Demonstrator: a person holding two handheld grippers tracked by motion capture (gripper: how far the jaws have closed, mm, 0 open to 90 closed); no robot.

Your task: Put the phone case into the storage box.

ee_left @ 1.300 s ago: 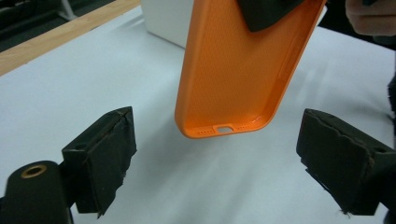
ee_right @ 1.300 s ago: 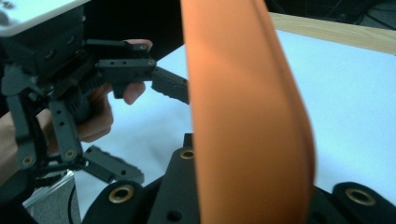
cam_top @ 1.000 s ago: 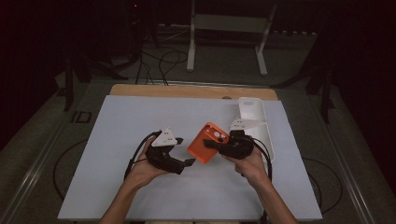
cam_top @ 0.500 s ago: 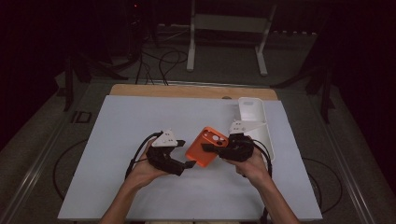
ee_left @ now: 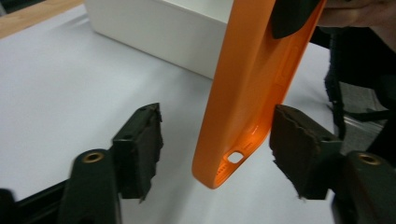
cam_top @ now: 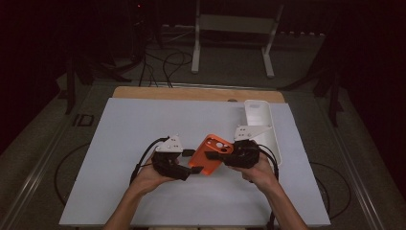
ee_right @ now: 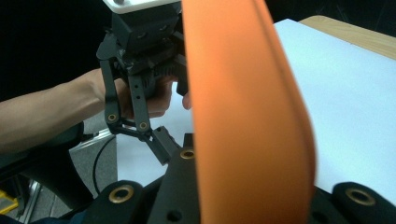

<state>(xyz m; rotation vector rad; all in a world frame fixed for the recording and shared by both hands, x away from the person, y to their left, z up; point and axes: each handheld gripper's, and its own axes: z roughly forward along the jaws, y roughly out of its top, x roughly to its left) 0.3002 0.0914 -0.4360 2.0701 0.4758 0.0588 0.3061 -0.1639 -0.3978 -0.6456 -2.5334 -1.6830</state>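
An orange phone case (cam_top: 210, 154) hangs above the white table top between the two hands, and my right gripper (cam_top: 229, 154) is shut on its camera end. In the right gripper view the case (ee_right: 243, 116) rises edge-on between the black jaws. My left gripper (cam_top: 191, 162) straddles the case's lower end (ee_left: 252, 93), and its jaws have just been closing. One pad (ee_left: 140, 149) stands well clear of the case. The other pad (ee_left: 299, 149) sits right beside its edge, not clearly pressing.
A long white box (cam_top: 261, 124) lies on the table behind my right hand, and it also appears in the left gripper view (ee_left: 159, 32). The white sheet (cam_top: 143, 124) covers a wooden table. Cables trail from both grippers toward the person. A metal stand (cam_top: 230, 28) is on the floor beyond.
The left gripper's jaws have narrowed around the case's lower end. The case has sunk slightly toward the person. Both hands have stayed where they were.
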